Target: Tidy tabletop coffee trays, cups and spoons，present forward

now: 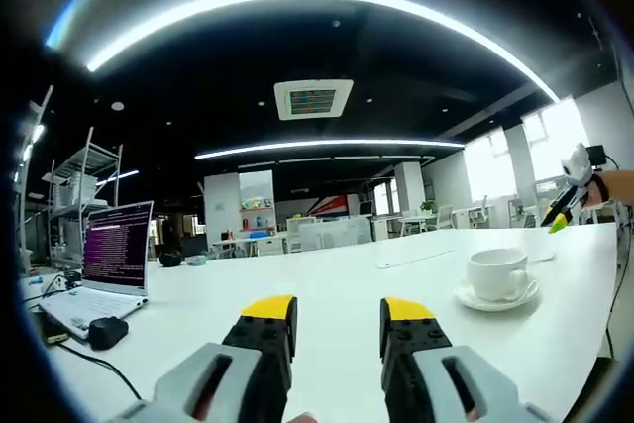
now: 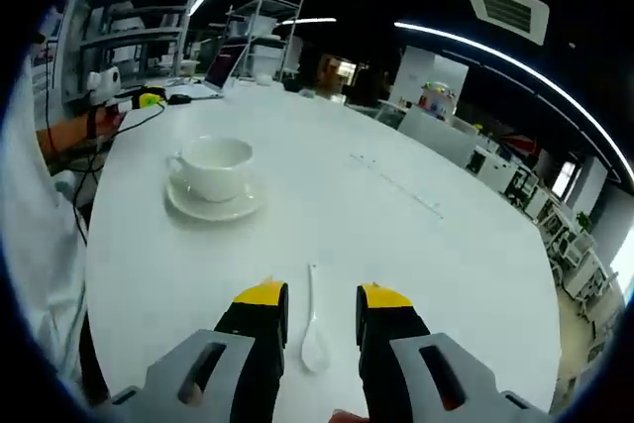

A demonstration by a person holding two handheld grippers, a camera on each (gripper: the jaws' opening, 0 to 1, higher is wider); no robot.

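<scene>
Looking along the left gripper view first: a laptop (image 1: 111, 260) sits open at the far left of the white worktop (image 1: 327, 304) with a dark mouse (image 1: 107, 331) just in front of it, then the left hand-held gripper (image 1: 339, 322) pokes up from the bottom with its yellow-tipped jaws spread apart and nothing between them, just bare worktop. Further right there's a white cup (image 1: 497, 272) on its saucer (image 1: 495, 296), well clear of the gripper, and at the far right edge the other hand-held gripper peeks in, held by a hand. Over in the right gripper view, a sleeve (image 2: 40, 245) runs down the left side, the left hand-held gripper (image 2: 147, 99) shows small up at the top left, and the cup (image 2: 216, 163) on its saucer (image 2: 214, 202) stands left of centre. The right hand-held gripper (image 2: 322, 308) is open too, jaws parted either side of a white spoon (image 2: 314, 329) lying flat on the worktop (image 2: 396, 235), bowl end nearest the camera, not gripped.
</scene>
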